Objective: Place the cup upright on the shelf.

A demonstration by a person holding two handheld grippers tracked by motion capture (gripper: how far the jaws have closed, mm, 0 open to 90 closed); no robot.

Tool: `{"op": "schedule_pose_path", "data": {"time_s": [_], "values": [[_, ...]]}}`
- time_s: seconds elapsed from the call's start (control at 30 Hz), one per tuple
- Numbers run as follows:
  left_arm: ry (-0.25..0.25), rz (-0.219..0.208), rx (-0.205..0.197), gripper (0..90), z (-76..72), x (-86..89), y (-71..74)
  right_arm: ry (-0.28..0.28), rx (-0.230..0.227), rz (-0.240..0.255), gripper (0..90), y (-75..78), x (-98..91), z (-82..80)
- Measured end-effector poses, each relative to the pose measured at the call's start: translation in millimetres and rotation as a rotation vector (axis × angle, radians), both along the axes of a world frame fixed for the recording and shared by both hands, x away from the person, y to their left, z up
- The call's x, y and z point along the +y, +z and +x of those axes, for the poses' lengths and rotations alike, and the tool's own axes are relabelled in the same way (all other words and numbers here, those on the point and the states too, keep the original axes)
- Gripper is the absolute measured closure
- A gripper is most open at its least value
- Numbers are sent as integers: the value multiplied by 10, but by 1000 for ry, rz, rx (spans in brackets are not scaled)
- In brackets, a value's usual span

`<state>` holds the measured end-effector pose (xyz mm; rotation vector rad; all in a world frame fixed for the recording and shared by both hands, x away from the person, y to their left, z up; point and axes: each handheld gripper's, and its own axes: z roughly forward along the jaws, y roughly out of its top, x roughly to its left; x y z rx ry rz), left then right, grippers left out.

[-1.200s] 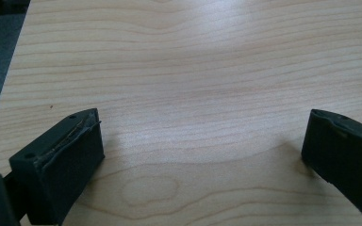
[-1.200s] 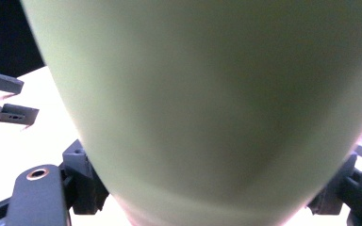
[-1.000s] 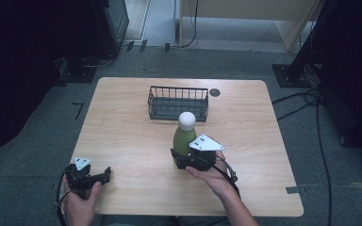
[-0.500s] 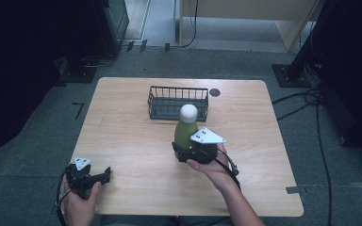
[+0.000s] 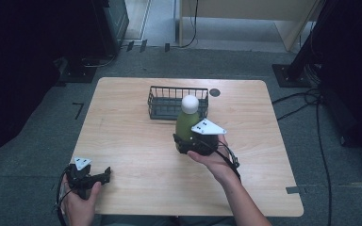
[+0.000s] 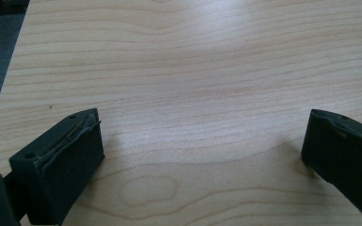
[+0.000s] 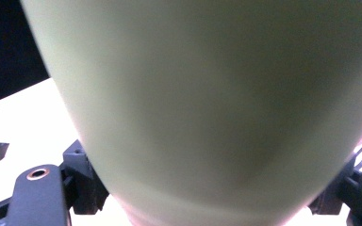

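The right gripper (image 5: 187, 142) is clamped on the lower body of an olive-green bottle with a round white cap (image 5: 187, 123), which stands upright in its grip. In the high view the bottle rises just ahead of the grey three-cornered plate on the gripper's top, with the person's right hand (image 5: 212, 160) behind it. The right gripper view gives what the high view cannot: the bottle's green wall (image 7: 207, 94) pressed close against the camera, blurred, with the black jaws hugging it low at both sides. Whether the bottle's base touches the table cannot be told from any view.

Just beyond the bottle, away from the person, sits a dark wire rectangular basket (image 5: 167, 101) on the light wooden table (image 5: 136, 146); the cap overlaps the basket's near right corner in the high view.

Well off to the other side, near the table's front edge, the left gripper (image 5: 104, 175) rests in the person's left hand (image 5: 78, 197). The left gripper view shows its jaws spread wide over bare wood (image 6: 184, 94), with nothing between them.
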<state>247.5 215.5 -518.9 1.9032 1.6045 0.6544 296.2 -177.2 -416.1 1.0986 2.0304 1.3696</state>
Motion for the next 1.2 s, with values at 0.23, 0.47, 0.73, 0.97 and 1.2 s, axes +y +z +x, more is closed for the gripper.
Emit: {"op": "schedule_pose_path", "data": {"time_s": [0.23, 0.47, 0.73, 0.97, 1.2], "values": [[0, 0, 1, 0, 0, 0, 1, -23, 0, -1, 199, 89, -37, 131], [-1, 1, 3, 0, -1, 1, 2, -43, -3, -1, 199, 207, -63, 262], [0, 0, 3, 0, -1, 0, 1, -67, -5, -4, 200, 315, -74, 424], [-2, 2, 3, 0, -1, 2, 2, -91, -11, -7, 200, 414, -79, 569], [-7, 1, 6, 0, -2, 1, 4, -112, -11, -3, 200, 486, -80, 673]]}}
